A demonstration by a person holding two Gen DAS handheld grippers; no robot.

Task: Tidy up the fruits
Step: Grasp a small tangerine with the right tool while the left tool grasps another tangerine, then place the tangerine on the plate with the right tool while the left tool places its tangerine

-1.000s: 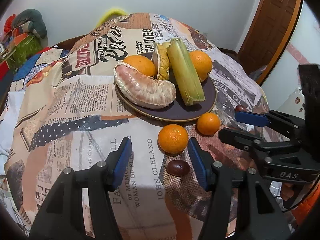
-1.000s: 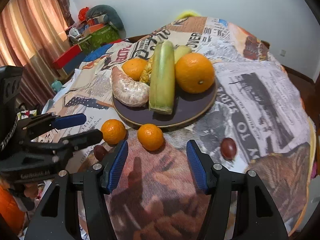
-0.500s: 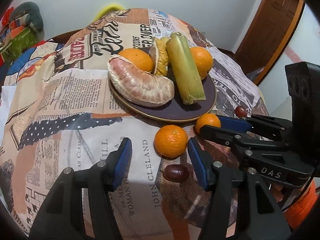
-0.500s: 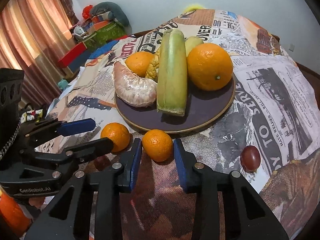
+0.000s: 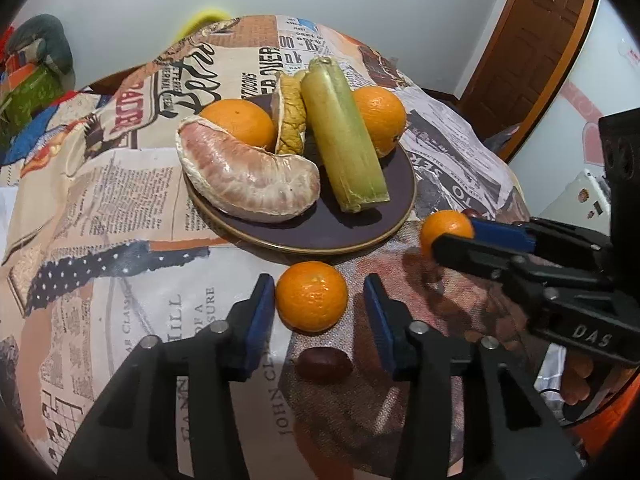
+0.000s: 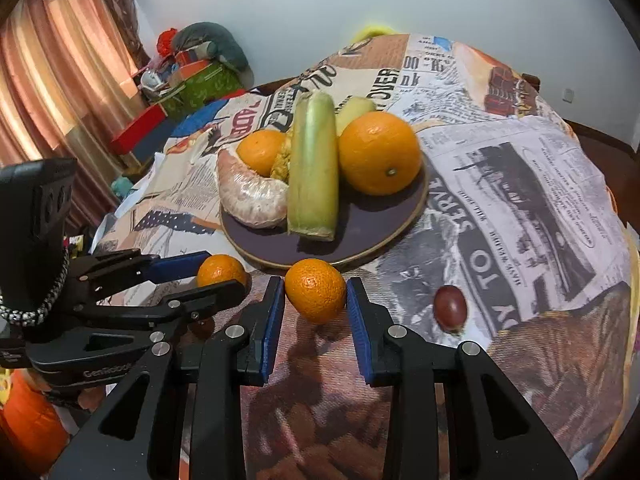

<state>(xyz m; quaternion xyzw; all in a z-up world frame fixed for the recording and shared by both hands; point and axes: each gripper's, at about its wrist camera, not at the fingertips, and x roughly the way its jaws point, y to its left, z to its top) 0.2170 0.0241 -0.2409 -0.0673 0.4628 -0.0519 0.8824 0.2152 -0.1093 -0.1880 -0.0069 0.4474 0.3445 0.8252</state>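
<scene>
A dark plate [image 5: 392,224] [image 6: 360,236] holds a peeled pomelo wedge [image 5: 248,176], two oranges, a peel piece and a green cane piece [image 5: 344,140]. Two mandarins lie on the cloth in front of it. My left gripper [image 5: 318,300] is open, its pads on either side of the nearer mandarin [image 5: 311,297], a gap showing at the right pad. My right gripper [image 6: 316,300] has closed in on the other mandarin [image 6: 315,290], pads at or very near its sides. A dark grape [image 5: 325,365] lies below the left gripper; another grape [image 6: 450,306] lies right of the right gripper.
The round table wears a newspaper-print cloth [image 5: 120,216] that falls away at the edges. The left gripper [image 6: 224,280] shows in the right wrist view beside its mandarin [image 6: 221,270]. Boxes and bundles [image 6: 192,76] stand by a curtain at the left; a wooden door [image 5: 532,52] is at the right.
Both grippers moved forward to the mandarins. The right gripper narrowed from wide open to around its mandarin. The left gripper now brackets the nearer mandarin and has also narrowed.
</scene>
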